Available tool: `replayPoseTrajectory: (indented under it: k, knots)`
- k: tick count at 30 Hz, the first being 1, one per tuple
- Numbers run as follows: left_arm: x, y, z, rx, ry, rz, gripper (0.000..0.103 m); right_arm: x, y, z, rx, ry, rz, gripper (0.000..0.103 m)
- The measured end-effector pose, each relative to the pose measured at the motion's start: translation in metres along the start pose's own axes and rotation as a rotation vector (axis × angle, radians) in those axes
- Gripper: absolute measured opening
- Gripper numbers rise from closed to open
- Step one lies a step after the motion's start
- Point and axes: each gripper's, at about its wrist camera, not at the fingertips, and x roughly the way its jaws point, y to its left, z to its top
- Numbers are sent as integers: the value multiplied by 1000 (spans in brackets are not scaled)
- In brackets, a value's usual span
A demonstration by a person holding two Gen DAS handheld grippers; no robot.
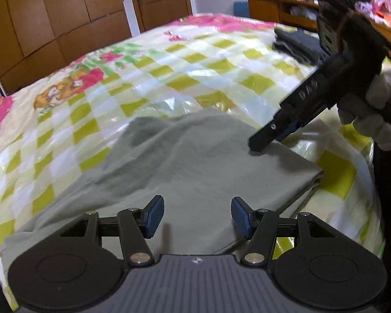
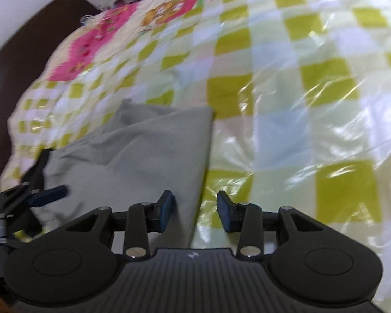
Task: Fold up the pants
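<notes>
Grey-green soft cotton pants [image 1: 185, 161], folded into a broad flat panel with a few creases, lie on a bed covered by a glossy quilt [image 1: 169, 78] checked in lime, white and pale yellow with a pink floral border. In the left wrist view the left gripper [image 1: 197, 217] hangs above the near part of the cloth, its blue-padded fingers [image 1: 153, 217] standing apart with nothing between them. The right gripper [image 1: 263, 143], held by a white-gloved hand [image 1: 378, 109], slants down so that its black tip sits at the right-hand part of the pants, near their folded edge; whether it touches cannot be told. From the right wrist view its fingers [image 2: 166, 214] stand parted and hold nothing, straddling the straight right edge of the pants. A folded pile of dark clothing [image 1: 297, 44] lies at the far side of the bed, well apart.
</notes>
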Motion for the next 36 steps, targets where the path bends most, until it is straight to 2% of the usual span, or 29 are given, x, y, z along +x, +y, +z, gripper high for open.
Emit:
replayPoseTrajectory:
  k: [3,7,8,9,12,15,17,20,24,26,31,32,34,36]
  knots:
    - [8,-4,2,8,32,10,69,8,-14,-1,77,45,146,39]
    - [15,-6,5,10,59,21,69,27,-18,5,113,74,240,39]
    - [17,-8,7,10,66,23,69,31,-19,7,137,80,257,26]
    - [19,-10,9,14,70,21,69,33,-17,9,144,81,264,5]
    - [28,-24,17,37,71,-6,69,22,-17,15,130,27,254,3]
    - [40,-43,32,46,61,-90,69,-5,-30,20,113,-44,209,3]
    - [45,-59,42,70,45,-135,69,-26,-47,21,123,-76,159,3]
    - [47,-73,54,89,22,-151,69,-63,-75,14,145,-116,51,3]
    - [48,-75,65,65,-1,-92,69,-93,-100,5,161,-137,-46,4]
    - [52,-70,69,38,-13,-62,69,-99,-106,2,173,-148,-51,6]
    - [59,-64,71,-4,-41,81,69,-92,-112,0,193,-127,-49,11]
    - [56,-62,71,-24,-56,90,69,-90,-109,1,192,-128,-47,11]
    - [41,-56,71,-63,-86,42,69,-93,-106,0,181,-139,-60,11]
    - [29,-55,69,-66,-110,26,70,-97,-103,-1,162,-145,-76,10]
